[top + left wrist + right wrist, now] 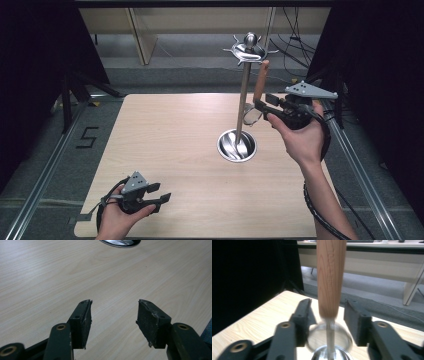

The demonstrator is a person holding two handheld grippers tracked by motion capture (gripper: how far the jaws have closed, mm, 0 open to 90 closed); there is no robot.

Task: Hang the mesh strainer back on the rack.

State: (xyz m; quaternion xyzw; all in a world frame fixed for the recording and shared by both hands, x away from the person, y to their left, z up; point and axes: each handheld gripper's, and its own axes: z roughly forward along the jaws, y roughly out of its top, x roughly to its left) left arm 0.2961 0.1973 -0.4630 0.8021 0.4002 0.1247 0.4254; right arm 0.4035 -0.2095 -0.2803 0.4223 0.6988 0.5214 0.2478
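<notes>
Grippers: two, black, each with a grey three-cornered plate. Left gripper (162,192) low over the table (165,135) at 7 o'clock, jaws apart, nothing between; pads (82,321) matte, frayed at the edges. Right gripper (264,102) raised at 2 o'clock. One ladle (329,315): smooth wooden handle, thin metal neck, rounded shiny bowl, blurred. It stands upright between the right jaws; gaps show on both sides of the neck, so a grip looks doubtful. One steel stand (243,95): slim pole, round polished base, hooked top. Table pale wood grain, rounded corners.
</notes>
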